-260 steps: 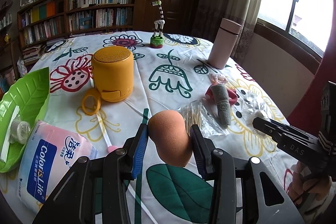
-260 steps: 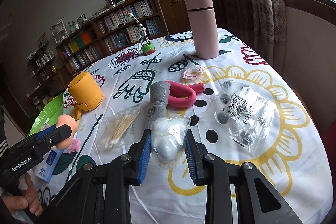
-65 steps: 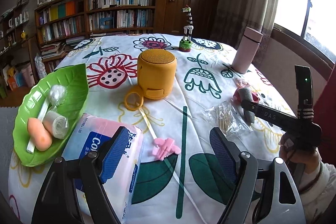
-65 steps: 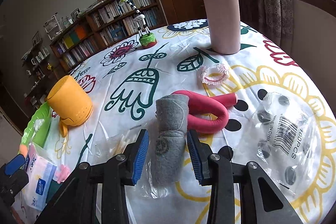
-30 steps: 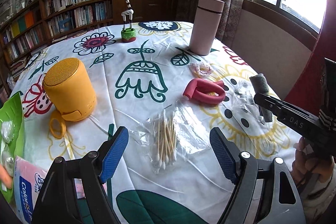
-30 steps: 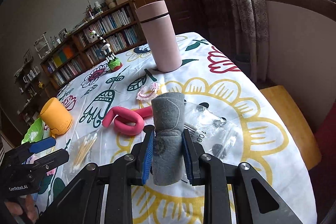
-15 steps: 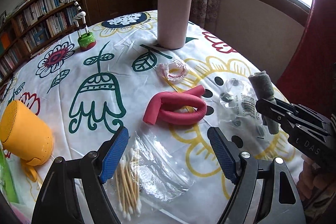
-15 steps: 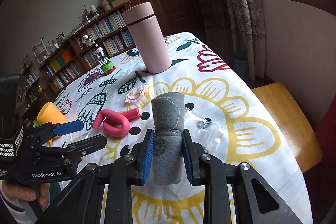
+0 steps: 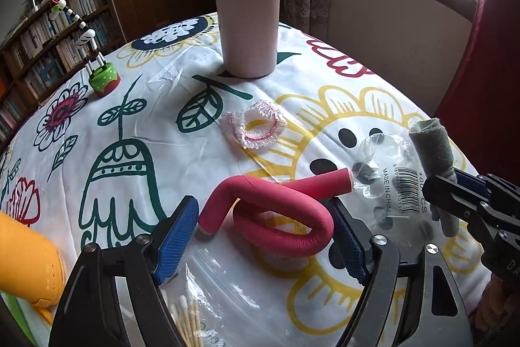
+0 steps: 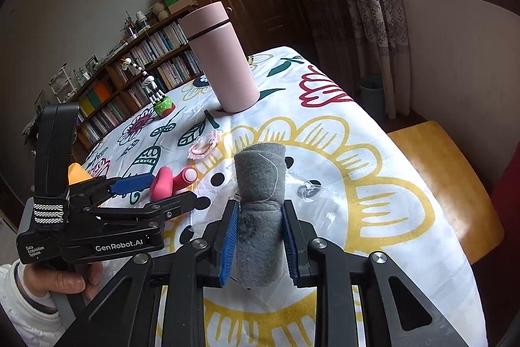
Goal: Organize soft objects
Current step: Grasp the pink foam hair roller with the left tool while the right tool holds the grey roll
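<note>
A round table under a flower-printed tablecloth fills both of my views, with bookshelves and a dark wooden door behind it and a window off to one side.

Through the left wrist camera, my left gripper stands wide apart and empty, low over the cloth. The bent red foam roller lies right between its blue pads, the near loop just ahead of the fingertips and the straight end running away toward the right finger. From this I judge the roller is the next soft thing to take, and it is not yet gripped. Beyond it, farther ahead, a pink frilly hair tie sits loose on the cloth, and farther still stands a pink flask. Under the fingers and to their right lie clear plastic bags, one with cotton swabs at the near edge. Off to the far right my other tool carries the grey roll.

Through the right wrist camera, my right gripper is clamped on the rolled grey felt cloth, which stands upright between the pads and is lifted clear of the table. So that piece is picked up but not put away; I see no container for it in either view. The left tool sits to the left, its fingers either side of the red roller. The hair tie lies ahead and left, untouched.
</note>
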Available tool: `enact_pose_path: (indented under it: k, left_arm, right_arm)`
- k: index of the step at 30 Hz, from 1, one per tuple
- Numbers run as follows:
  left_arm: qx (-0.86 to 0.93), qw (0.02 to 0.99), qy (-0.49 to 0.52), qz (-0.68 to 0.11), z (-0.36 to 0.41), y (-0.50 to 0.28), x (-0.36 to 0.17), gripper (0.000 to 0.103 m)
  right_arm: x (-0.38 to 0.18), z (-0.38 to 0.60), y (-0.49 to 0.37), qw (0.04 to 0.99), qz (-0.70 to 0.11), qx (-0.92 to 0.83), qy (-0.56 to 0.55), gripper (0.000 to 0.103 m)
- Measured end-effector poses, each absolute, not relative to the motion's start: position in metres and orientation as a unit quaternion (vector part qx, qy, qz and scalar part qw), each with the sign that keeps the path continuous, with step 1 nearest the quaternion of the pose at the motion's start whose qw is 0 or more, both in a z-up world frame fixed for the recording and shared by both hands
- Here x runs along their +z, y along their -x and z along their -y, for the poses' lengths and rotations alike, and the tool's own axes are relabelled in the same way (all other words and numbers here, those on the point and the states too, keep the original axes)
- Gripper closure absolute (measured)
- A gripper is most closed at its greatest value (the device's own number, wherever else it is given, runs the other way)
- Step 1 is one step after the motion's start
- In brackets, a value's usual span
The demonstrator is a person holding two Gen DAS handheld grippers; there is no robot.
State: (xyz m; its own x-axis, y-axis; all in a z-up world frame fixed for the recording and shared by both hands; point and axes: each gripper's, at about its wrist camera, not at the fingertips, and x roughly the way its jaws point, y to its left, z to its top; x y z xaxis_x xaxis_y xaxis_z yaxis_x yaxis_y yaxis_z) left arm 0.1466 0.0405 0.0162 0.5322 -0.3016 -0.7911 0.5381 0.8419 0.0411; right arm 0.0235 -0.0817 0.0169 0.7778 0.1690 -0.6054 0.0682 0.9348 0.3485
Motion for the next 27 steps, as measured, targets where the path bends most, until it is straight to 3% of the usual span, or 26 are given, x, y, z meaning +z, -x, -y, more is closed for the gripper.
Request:
enact_pose_path:
  k: [6, 8, 10, 12, 27]
  left_arm:
    - [-0.244, 0.869, -0.141, -0.407, -0.04, -0.15, 0.012, 0.025]
    - [-0.241, 0.873, -0.129, -0.404, -0.044, -0.151, 0.012, 0.035]
    - [-0.24, 0.873, -0.117, -0.408, -0.048, -0.153, 0.011, 0.058]
    - [-0.24, 0.875, -0.1, -0.409, -0.053, -0.155, 0.012, 0.066]
    - [-0.235, 0.873, -0.071, -0.421, -0.066, -0.137, 0.02, 0.071]
  right_arm:
    - [0.016, 0.082, -0.024, 0.925, -0.333, 0.026, -0.179, 0.075]
    - [0.016, 0.082, -0.024, 0.926, -0.332, 0.025, -0.179, 0.075]
    - [0.016, 0.081, -0.024, 0.926, -0.332, 0.025, -0.178, 0.075]
    - [0.016, 0.081, -0.024, 0.926, -0.331, 0.024, -0.178, 0.075]
    - [0.018, 0.08, -0.021, 0.928, -0.328, 0.026, -0.174, 0.075]
